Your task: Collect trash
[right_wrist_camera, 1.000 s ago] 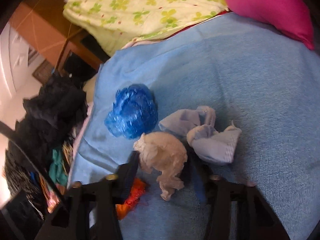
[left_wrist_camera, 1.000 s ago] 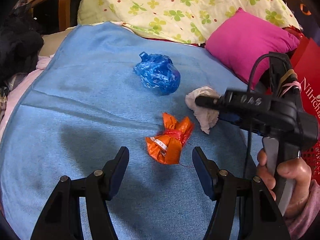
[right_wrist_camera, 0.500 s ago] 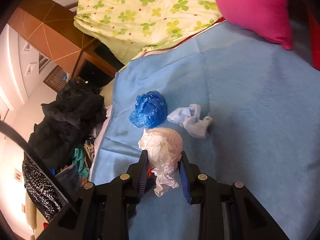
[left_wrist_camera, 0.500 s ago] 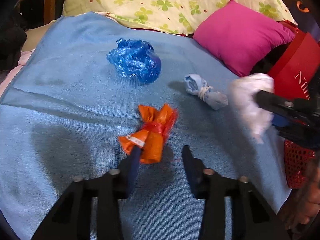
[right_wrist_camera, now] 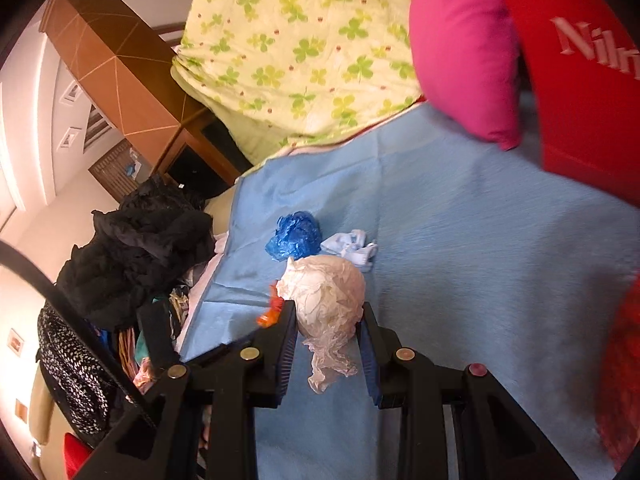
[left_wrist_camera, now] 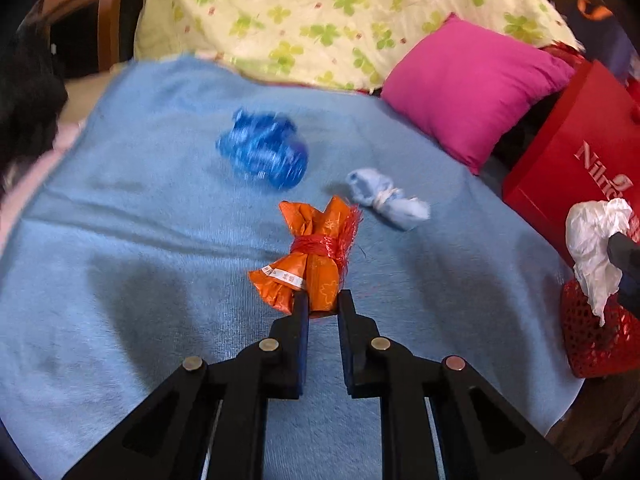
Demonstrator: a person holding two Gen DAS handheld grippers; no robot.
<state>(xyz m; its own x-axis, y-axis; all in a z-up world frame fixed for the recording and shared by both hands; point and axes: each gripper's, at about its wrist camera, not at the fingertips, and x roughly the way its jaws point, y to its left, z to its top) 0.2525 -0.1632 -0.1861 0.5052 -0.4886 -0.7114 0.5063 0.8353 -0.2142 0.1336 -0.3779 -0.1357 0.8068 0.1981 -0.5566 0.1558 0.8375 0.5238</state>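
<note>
The left gripper (left_wrist_camera: 323,299) has just been closing its jaws, and now they pinch the near end of the orange wrapper (left_wrist_camera: 310,258) on the blue blanket (left_wrist_camera: 120,272). The right gripper (right_wrist_camera: 326,312) is clamped on the white paper ball (right_wrist_camera: 326,300) and holds it up above the blanket, near the red mesh basket (left_wrist_camera: 596,340) at the blanket's edge. The blue plastic bag (left_wrist_camera: 262,152) and the light blue cloth bundle (left_wrist_camera: 388,198) lie on the blanket, close together. A pink pillow (left_wrist_camera: 468,84) sits behind them.
</note>
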